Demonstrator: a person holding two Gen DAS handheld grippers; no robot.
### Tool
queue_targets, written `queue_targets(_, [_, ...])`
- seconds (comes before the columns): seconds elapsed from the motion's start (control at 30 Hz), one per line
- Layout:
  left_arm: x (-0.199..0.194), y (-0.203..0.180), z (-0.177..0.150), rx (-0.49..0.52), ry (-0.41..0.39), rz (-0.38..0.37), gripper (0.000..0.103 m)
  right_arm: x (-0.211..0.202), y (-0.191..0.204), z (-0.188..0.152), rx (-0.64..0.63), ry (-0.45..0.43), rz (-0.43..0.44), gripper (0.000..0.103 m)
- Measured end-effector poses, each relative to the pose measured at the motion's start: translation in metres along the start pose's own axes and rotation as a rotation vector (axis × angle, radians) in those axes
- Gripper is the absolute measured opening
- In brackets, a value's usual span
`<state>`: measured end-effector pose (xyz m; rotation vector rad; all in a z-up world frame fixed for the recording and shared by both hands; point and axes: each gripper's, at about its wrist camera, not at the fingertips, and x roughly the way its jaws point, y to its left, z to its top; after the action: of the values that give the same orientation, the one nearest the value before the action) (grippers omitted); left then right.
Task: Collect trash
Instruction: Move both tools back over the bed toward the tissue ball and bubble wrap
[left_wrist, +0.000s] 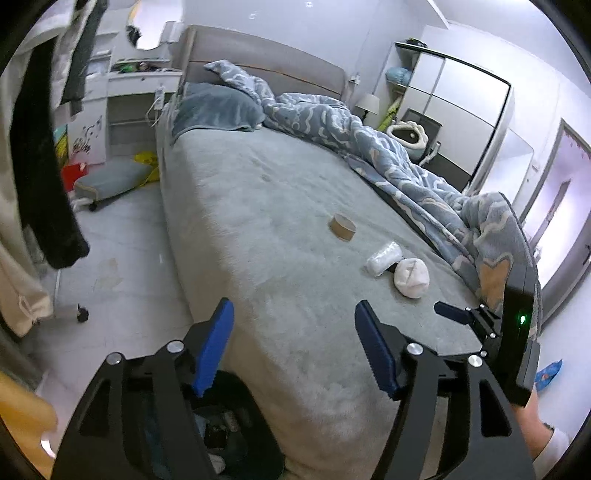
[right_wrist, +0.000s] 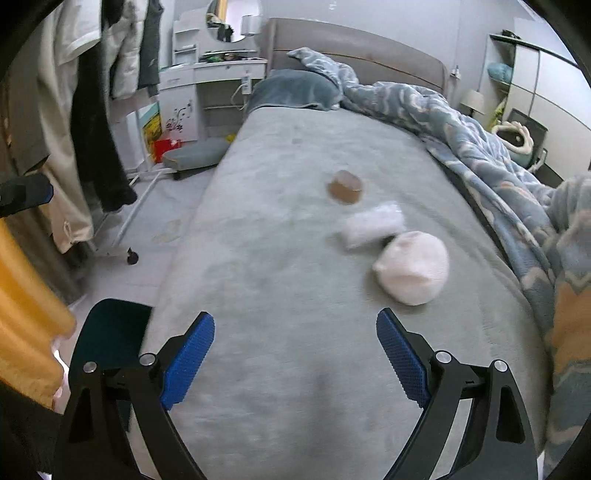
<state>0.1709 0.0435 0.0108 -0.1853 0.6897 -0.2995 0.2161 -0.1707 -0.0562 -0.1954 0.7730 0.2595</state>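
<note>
Trash lies on the grey bed (right_wrist: 280, 280), three pieces close together toward its right side, beside the rumpled blue patterned blanket (right_wrist: 491, 147). Farthest is a short brown cardboard roll (right_wrist: 345, 187), lying apart from the others. Nearer is a crumpled white plastic wrapper (right_wrist: 373, 224), and just beside it, nearest of all, a rounded white wad (right_wrist: 413, 266) with faint marks on it; whether these two touch is hard to tell, as the right wrist view is blurred.

The left hand-held gripper (left_wrist: 293, 345) has its blue pads spread fairly wide, with nothing between them, over the near left edge of the bed. Below it, by the bed's near corner, sits a dark bin (left_wrist: 236, 432) with scraps inside. The right hand-held gripper (right_wrist: 295, 356) is spread wide and empty above the near end of the bed, the white wad ahead and to its right.
</note>
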Motion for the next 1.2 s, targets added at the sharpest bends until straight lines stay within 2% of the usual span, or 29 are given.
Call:
queue_targets(0.17, [0.022,-0.011,0.009,-0.004,0.004,-0.02,0.076,0.006,-0.035,0.004,0.035,-0.003,-0.032,0.09])
queue_targets(0.33, [0.038,-0.026,0.017,0.062,-0.008,0.003,0.085,0.012,-0.059,0.005,0.049,-0.006,-0.05,0.09])
queue_targets(0.47, [0.048,-0.027,0.023,0.046,-0.01,-0.003,0.087,0.019,-0.075,0.008,0.057,0.0,-0.053,0.09])
queue_targets(0.77, [0.081,-0.03,0.034,0.047,0.006,0.004,0.092,0.037,-0.083,0.026,0.058,0.018,-0.05,0.089])
queue_targets(0.83, [0.087,-0.033,0.034,0.059,0.01,0.01,0.092,0.045,-0.085,0.028,0.063,0.039,-0.055,0.084])
queue_targets(0.97, [0.097,-0.037,0.036,0.061,0.021,-0.008,0.094,0.058,-0.09,0.029,0.085,0.083,-0.061,0.081])
queue_targets(1.03, [0.101,-0.041,0.038,0.077,0.018,-0.018,0.095,0.064,-0.094,0.029,0.097,0.101,-0.052,0.076])
queue_targets(1.1, [0.107,-0.046,0.038,0.104,0.02,-0.024,0.095,0.066,-0.097,0.028,0.115,0.111,-0.023,0.066])
queue_targets(1.2, [0.113,-0.054,0.036,0.136,0.014,-0.026,0.095,0.064,-0.101,0.028,0.138,0.106,0.008,0.06])
